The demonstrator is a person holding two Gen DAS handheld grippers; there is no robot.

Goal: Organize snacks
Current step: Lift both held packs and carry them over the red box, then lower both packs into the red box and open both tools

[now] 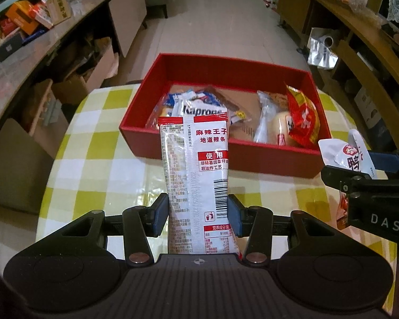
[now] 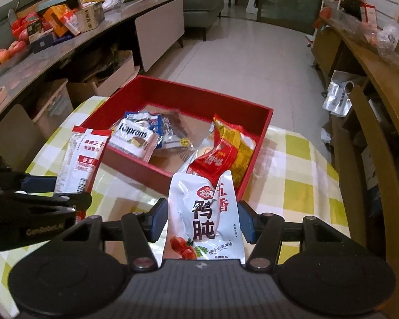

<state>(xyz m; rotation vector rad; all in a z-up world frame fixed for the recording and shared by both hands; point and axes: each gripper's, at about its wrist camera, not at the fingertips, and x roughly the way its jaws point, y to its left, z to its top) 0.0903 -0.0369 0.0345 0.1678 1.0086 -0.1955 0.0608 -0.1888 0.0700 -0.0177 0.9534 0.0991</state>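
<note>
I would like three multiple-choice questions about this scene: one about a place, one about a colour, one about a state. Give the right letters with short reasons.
1. Where does the white-and-blue Kaprons packet lie?
A. inside the red rectangular box
B. on the floor
C. in the right gripper

2. What colours is the checked tablecloth?
A. blue and grey
B. yellow-green and white
C. red and black

3. What is the left gripper doing?
A. hanging open
B. shut on nothing
C. shut on the white-and-red spicy-strip packet

Answers:
1 A, the packet rests within the box walls.
2 B, those squares show around the box.
3 C, both pads press the packet's sides.
</note>
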